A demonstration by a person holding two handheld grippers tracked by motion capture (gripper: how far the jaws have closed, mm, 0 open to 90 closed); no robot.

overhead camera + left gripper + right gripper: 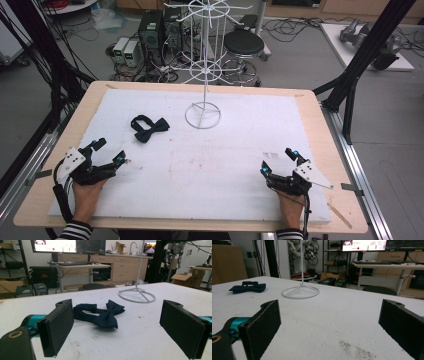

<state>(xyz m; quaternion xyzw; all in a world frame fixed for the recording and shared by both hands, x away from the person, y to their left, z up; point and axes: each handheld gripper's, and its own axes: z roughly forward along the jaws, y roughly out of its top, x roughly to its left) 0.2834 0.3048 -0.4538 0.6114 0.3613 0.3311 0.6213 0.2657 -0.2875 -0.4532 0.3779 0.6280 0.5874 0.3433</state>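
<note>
the white surface (210, 165) carries a white wire rack (202, 65) standing at the far centre and a dark bow tie (149, 128) lying flat just left of the rack's ring base. the left claw (109, 152) and right claw (279, 160) rest near the front corners, jaws wide apart, both empty. judged step: reach with the left claw, nearer the tie, and pinch the centre knot, not the loose strap.

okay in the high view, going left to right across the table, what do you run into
left gripper → bow tie → white wire rack → right gripper
</note>
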